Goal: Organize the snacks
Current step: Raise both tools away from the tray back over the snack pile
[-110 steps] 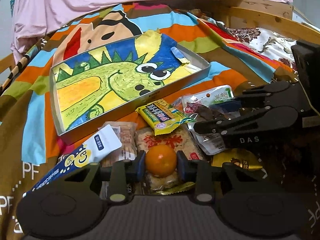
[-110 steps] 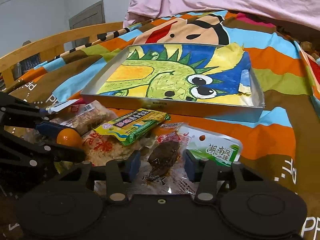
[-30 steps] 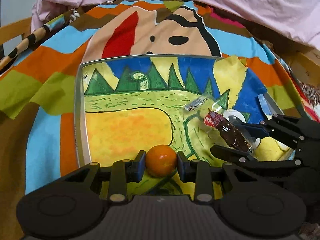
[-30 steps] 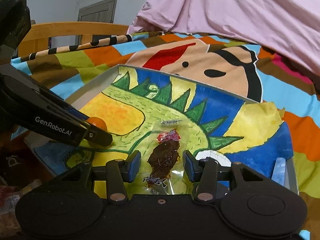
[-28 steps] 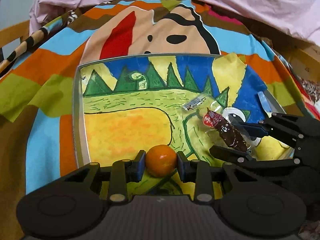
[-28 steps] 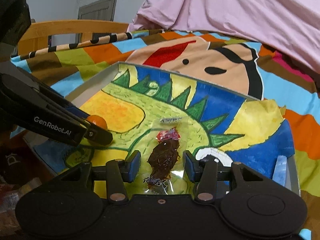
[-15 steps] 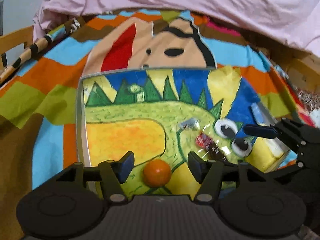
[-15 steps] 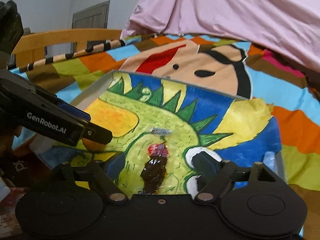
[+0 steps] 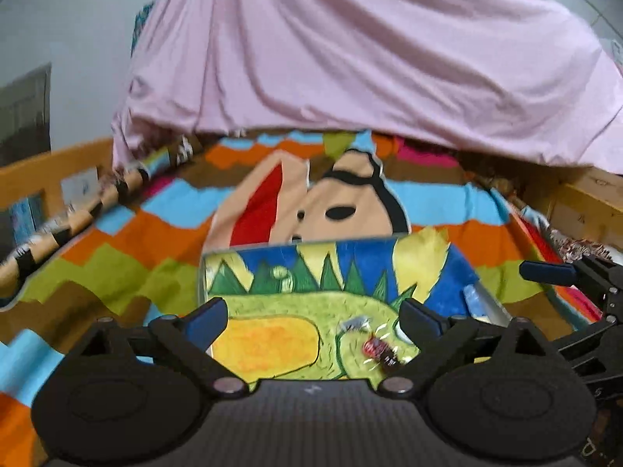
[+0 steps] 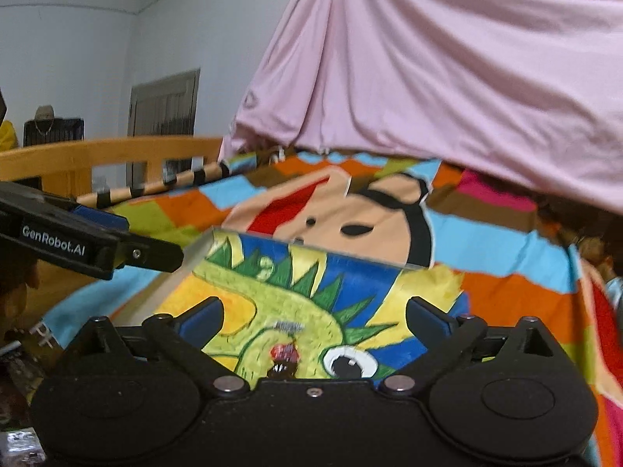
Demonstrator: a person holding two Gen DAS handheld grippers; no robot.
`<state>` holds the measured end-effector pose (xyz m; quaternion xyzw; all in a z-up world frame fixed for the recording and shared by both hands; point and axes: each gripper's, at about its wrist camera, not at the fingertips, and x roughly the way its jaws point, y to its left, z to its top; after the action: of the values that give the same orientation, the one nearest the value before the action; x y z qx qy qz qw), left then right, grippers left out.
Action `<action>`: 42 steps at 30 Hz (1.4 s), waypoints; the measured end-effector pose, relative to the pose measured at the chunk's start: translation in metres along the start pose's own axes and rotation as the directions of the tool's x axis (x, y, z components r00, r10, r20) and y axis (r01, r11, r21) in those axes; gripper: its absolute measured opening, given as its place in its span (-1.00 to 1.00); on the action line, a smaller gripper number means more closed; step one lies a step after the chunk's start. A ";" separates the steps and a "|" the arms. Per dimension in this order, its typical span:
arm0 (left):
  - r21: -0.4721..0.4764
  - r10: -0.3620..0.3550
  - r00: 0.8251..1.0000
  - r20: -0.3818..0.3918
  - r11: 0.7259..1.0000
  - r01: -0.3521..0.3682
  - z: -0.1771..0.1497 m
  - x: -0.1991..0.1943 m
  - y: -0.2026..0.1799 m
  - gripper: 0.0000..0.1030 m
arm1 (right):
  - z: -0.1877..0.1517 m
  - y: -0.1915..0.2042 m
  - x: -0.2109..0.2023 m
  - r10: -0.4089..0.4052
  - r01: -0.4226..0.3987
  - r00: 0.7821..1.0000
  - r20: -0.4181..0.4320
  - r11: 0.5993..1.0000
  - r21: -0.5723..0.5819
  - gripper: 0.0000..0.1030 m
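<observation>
A shallow metal tray (image 9: 201,284) lined with a dinosaur drawing lies on the striped blanket. In it rests a clear packet of dark brown snack (image 9: 379,352), also low in the right wrist view as the packet (image 10: 286,354). My left gripper (image 9: 313,317) hangs above the tray's near side, its jaws opening wide with nothing between them. My right gripper (image 10: 315,319) does the same above the packet, jaws opening and empty. The orange does not show in either view. One finger of the left gripper (image 10: 97,249) crosses the tray's left wall (image 10: 175,276).
A pink sheet (image 9: 370,58) hangs down behind the tray. A wooden bed rail (image 10: 109,151) runs along the left and a wooden frame (image 9: 584,202) along the right. Loose snack packets (image 10: 19,439) lie at the lower left.
Both grippers let go, the left of the orange and the right of the brown snack packet, leaving them in the tray. Both then rose and tilted up, and the orange dropped out of view.
</observation>
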<state>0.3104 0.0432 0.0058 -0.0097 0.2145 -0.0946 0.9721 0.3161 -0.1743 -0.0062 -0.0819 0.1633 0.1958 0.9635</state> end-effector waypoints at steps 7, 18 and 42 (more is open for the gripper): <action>0.001 0.001 0.992 0.126 1.000 -0.001 0.003 -0.049 -0.022 0.99 | 0.012 -0.002 -0.055 -0.023 0.023 0.995 0.100 1.000 0.000 0.98; -0.006 -0.014 0.980 0.198 1.000 0.016 -0.014 -0.121 -0.051 0.99 | 0.006 -0.008 -0.144 -0.057 0.058 0.981 0.187 0.998 0.004 0.99; 0.009 -0.126 0.990 0.057 0.992 0.126 -0.097 -0.187 -0.090 0.99 | -0.064 0.007 -0.263 -0.036 0.036 0.999 0.009 0.999 0.038 0.99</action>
<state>0.0873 -0.0080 0.0006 -0.0232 0.1850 -0.1561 0.9700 0.0663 -0.2747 0.0247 -0.0658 0.1609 0.1759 0.9689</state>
